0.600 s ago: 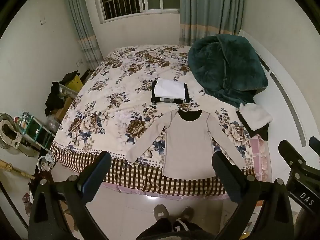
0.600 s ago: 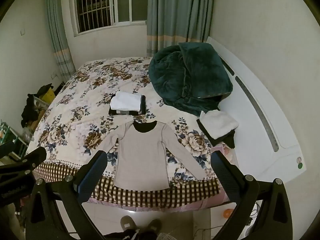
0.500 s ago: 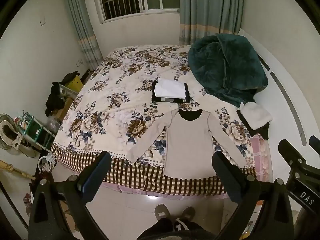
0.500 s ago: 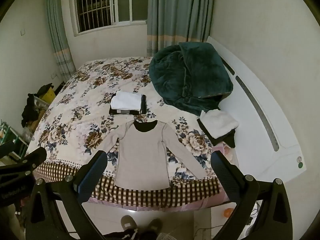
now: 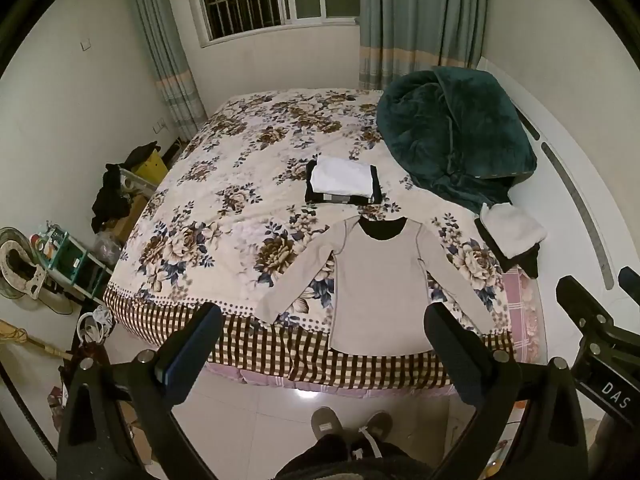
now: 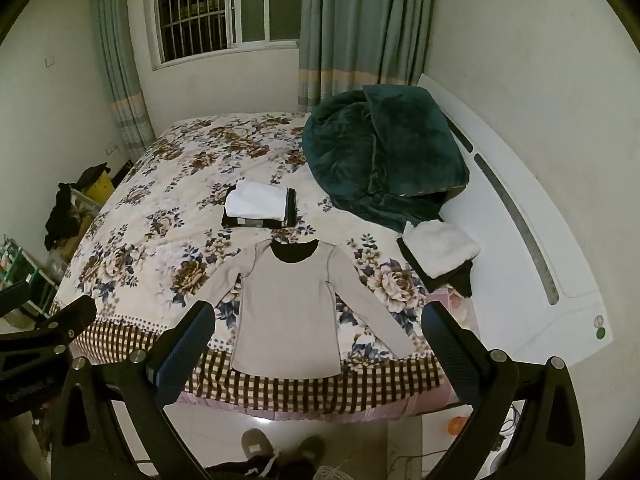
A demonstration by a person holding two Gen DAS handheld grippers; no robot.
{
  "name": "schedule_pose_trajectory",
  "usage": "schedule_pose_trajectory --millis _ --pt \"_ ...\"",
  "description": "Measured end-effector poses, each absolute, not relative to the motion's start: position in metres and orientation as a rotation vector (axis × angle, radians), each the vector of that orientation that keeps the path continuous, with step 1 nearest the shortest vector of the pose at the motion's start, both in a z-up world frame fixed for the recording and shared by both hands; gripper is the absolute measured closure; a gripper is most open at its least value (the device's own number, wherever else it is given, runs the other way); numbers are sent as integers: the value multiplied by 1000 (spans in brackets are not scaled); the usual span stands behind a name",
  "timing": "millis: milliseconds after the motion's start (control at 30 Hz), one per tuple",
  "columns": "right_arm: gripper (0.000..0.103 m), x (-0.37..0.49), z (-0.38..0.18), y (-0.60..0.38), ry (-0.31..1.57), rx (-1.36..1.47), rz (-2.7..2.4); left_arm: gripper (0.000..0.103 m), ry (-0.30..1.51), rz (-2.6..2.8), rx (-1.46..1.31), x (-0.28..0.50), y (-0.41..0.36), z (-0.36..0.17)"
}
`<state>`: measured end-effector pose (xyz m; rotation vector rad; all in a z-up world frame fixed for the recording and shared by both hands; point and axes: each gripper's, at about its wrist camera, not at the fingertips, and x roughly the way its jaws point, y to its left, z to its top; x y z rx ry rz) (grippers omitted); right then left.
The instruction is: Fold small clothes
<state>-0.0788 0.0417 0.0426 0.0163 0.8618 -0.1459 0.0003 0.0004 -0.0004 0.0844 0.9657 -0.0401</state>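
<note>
A beige long-sleeved top [image 5: 380, 276] with a black collar lies flat, sleeves spread, at the near edge of the floral bed [image 5: 224, 216]; it also shows in the right wrist view [image 6: 288, 312]. My left gripper [image 5: 324, 320] is open and empty, held high above the floor in front of the bed. My right gripper [image 6: 318, 320] is open and empty too, at about the same height. Both are well apart from the top.
A folded stack of white and black clothes [image 5: 342, 180] lies behind the top. A white and black pile [image 5: 510, 236] lies to its right by a dark green blanket [image 5: 452, 136]. Clutter and a shelf [image 5: 68, 256] stand left of the bed. My feet [image 5: 348, 428] are on the tiled floor.
Both views have shifted very slightly; the clothes have not moved and both grippers stay open.
</note>
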Motion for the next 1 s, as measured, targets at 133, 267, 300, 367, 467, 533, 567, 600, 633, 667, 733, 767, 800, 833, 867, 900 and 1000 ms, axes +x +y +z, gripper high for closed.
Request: schedule_pose_trajectory --millis 133,267,300,367,467,533,567,600,633,667,733,767,800,833,867,900,1000 --pt "0 -79 43 41 862 14 -146 0 965 -40 84 0 1 -1" --pt "0 -79 44 41 861 15 -146 0 966 -38 82 1 1 -1" --pt "0 -79 44 42 860 16 -144 0 965 -37 83 1 1 -1" --pt "0 -79 43 44 860 15 -144 0 965 -39 84 0 1 -1" --pt "0 -80 44 43 860 15 -144 0 963 -38 86 0 1 -1" --pt "0 -79 47 46 858 14 -144 0 964 -38 82 1 1 -1" --pt "0 -79 47 46 858 14 -144 0 964 -38 84 0 1 -1" --pt "0 -79 47 46 859 14 -144 0 964 -38 84 0 1 -1" --pt "0 -79 47 46 859 14 -144 0 963 -39 84 0 1 0" --pt "0 -79 47 46 859 14 -144 0 963 -38 84 0 1 -1" --pt "0 -78 48 49 859 13 -143 0 963 -38 84 0 1 -1" --pt "0 -78 49 49 860 13 -143 0 964 -38 83 1 1 -1" --pt "0 -79 49 49 859 12 -143 0 962 -39 83 0 1 0" --pt "0 -79 49 49 858 13 -143 0 961 -38 84 0 1 0" --pt "0 -79 50 50 858 12 -143 0 960 -37 84 0 1 0" --pt "0 -79 49 50 858 10 -144 0 960 -38 84 0 1 -1" --pt "0 -79 49 50 857 11 -144 0 958 -39 83 0 1 -1"
